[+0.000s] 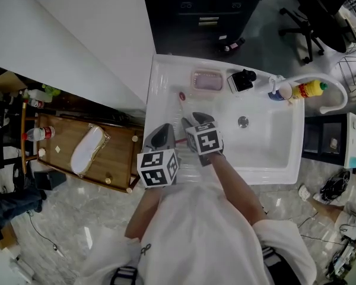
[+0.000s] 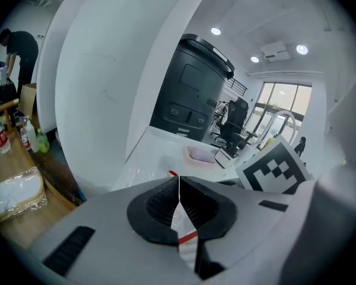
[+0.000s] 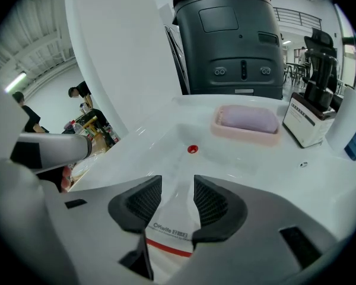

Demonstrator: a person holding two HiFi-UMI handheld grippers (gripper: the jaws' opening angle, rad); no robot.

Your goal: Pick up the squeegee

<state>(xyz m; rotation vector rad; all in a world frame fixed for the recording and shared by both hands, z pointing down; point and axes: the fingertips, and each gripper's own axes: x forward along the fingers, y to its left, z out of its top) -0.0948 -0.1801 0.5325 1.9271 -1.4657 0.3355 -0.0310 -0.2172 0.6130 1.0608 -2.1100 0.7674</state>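
Note:
The squeegee (image 3: 173,215) is white with a red stripe and a red dot at its far end; it lies on the drainboard of the white sink (image 1: 285,171). My right gripper (image 3: 171,202) hangs just over it, open, the handle showing in the gap between the pads without touching them. In the head view only the squeegee's red tip (image 1: 181,96) stands out, just beyond the right gripper (image 1: 197,122). My left gripper (image 2: 178,186) is beside it on the left, shut with nothing held; the squeegee's red stripe (image 2: 187,237) shows below its jaws. The left gripper (image 1: 160,136) sits at the sink's left rim.
A pink soap dish (image 1: 206,81), a black-and-white device (image 1: 242,80), bottles (image 1: 308,89) and a curved faucet (image 1: 335,94) line the sink's far edge. The basin with its drain (image 1: 242,122) lies right of the grippers. A wooden trolley (image 1: 115,180) stands left, a white wall behind.

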